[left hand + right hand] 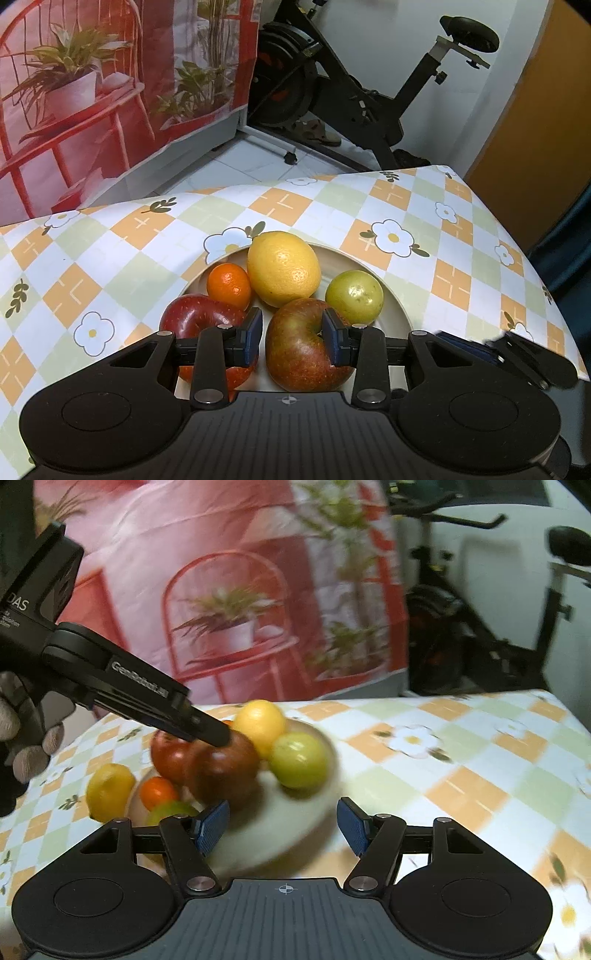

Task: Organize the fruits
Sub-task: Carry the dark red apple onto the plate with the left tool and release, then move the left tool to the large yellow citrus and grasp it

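A beige plate [397, 314] on the checked tablecloth holds a lemon [282, 267], a small orange [229, 285], a green fruit [354, 296], a red apple [195, 321] and a red-brown apple [303, 350]. My left gripper [293, 334] hangs open just over the red-brown apple, its pads apart around the apple's top. In the right wrist view the left gripper [218, 738] touches that apple [225, 768] on the plate [280, 830]. My right gripper [282, 825] is open and empty over the plate's near rim. A second lemon [109, 792], an orange [159, 792] and a green-yellow fruit [170, 810] lie at the plate's left.
The table [110, 251] carries a flower-patterned cloth [461, 775]. Beyond its far edge stand an exercise bike [351, 92] and a red plant-print curtain [92, 92]. A gloved hand [26, 738] holds the left gripper. The right wrist view is motion-blurred.
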Demonstrator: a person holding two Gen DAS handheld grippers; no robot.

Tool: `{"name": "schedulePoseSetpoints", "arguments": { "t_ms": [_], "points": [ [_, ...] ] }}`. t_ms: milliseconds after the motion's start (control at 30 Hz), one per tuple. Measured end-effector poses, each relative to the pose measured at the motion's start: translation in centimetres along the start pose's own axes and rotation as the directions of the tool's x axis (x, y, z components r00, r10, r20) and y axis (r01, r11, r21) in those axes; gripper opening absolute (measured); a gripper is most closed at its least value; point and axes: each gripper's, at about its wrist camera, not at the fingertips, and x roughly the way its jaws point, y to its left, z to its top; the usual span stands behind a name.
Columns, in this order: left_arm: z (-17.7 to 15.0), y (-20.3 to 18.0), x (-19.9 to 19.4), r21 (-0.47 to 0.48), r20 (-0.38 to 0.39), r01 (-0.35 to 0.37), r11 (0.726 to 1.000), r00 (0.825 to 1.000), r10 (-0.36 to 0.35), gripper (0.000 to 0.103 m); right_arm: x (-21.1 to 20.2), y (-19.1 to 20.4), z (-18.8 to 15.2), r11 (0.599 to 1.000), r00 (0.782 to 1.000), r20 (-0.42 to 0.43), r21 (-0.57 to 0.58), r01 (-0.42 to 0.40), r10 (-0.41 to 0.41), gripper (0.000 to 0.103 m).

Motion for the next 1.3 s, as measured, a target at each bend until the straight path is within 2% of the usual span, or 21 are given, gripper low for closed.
{"name": "schedulePoseSetpoints", "arguments": {
  "t_ms": [233, 433, 567, 800, 867, 967, 1133, 1300],
  "points": [
    [-0.4, -0.4, -0.8, -0.008, 0.014, -0.031, 0.999, 0.999, 0.031, 0.039, -1.6, -1.0, -0.8, 0.999, 0.999, 0.029, 0.033, 0.017, -0.017, 0.062],
    [-1.5, 0.5, -3.9, -0.013, 0.082, -0.022, 1.000, 0.996, 0.023, 0.039, -2.4, 0.3, -0.8, 1.000, 1.000, 0.026, 0.017, -0.008, 0.008, 0.062],
    [-2.5, 2.7, -6.2, -0.046, 0.113, -0.025, 0.999, 0.993, 0.030, 0.039, -3.1, 1.2, -0.9, 1.000, 1.000, 0.020, 0.004, -0.017, 0.016, 0.062],
    [-5.0, 7.5, -8.1, -0.122, 0.104, -0.061, 0.991, 0.992, 0.074, 0.039, -3.2, 2.5, -0.7, 1.000, 1.000, -0.003, 0.000, -0.030, 0.030, 0.062],
    [-5.6, 8.4, -8.0, -0.145, 0.096, -0.059, 0.988, 0.993, 0.073, 0.040, -3.1, 2.9, -0.8, 1.000, 1.000, -0.013, -0.006, -0.029, 0.029, 0.062],
    [-6.1, 9.2, -7.6, -0.170, 0.096, -0.044, 0.985, 0.994, 0.061, 0.046, -3.0, 3.3, -0.8, 1.000, 0.999, -0.026, -0.011, -0.026, 0.026, 0.062],
    [-6.8, 9.6, -6.6, -0.176, 0.094, -0.016, 0.984, 0.995, 0.033, 0.046, -3.2, 3.8, -0.6, 1.000, 0.999, -0.041, -0.025, -0.014, 0.013, 0.061],
    [-6.3, 10.6, -5.7, -0.226, 0.101, 0.006, 0.974, 0.995, 0.018, 0.045, -3.0, 4.3, -0.4, 0.999, 0.998, -0.066, -0.035, -0.007, 0.005, 0.061]
  ]
}}
